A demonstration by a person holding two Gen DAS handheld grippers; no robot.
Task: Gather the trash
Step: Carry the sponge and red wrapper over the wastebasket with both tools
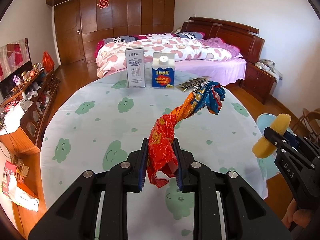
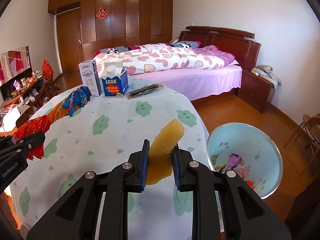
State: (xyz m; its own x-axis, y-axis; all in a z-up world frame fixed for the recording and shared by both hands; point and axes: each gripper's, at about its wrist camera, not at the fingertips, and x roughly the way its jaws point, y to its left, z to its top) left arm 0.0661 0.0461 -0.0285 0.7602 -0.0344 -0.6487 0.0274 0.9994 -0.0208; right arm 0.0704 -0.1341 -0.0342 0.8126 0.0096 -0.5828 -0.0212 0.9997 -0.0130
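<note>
My left gripper (image 1: 160, 143) is shut on a twisted red, orange and blue foil wrapper (image 1: 186, 112), which is lifted off the round table (image 1: 90, 124); the wrapper (image 2: 60, 108) also shows at the left of the right wrist view. My right gripper (image 2: 161, 145) is shut on a yellow sponge piece (image 2: 166, 140), raised over the table's right side. The sponge (image 1: 270, 138) appears at the right edge of the left wrist view. A light blue trash bin (image 2: 248, 136) with several wrappers inside stands on the floor just right of the table.
A white milk carton (image 1: 135, 68), a blue "LOOK" carton (image 1: 163, 71) and dark flat packets (image 1: 194, 83) stand at the table's far edge. Beyond lie a bed (image 2: 180, 64) and wardrobe (image 2: 120, 20). A cluttered cabinet (image 1: 26, 104) is at left, a wooden chair (image 2: 308, 128) at right.
</note>
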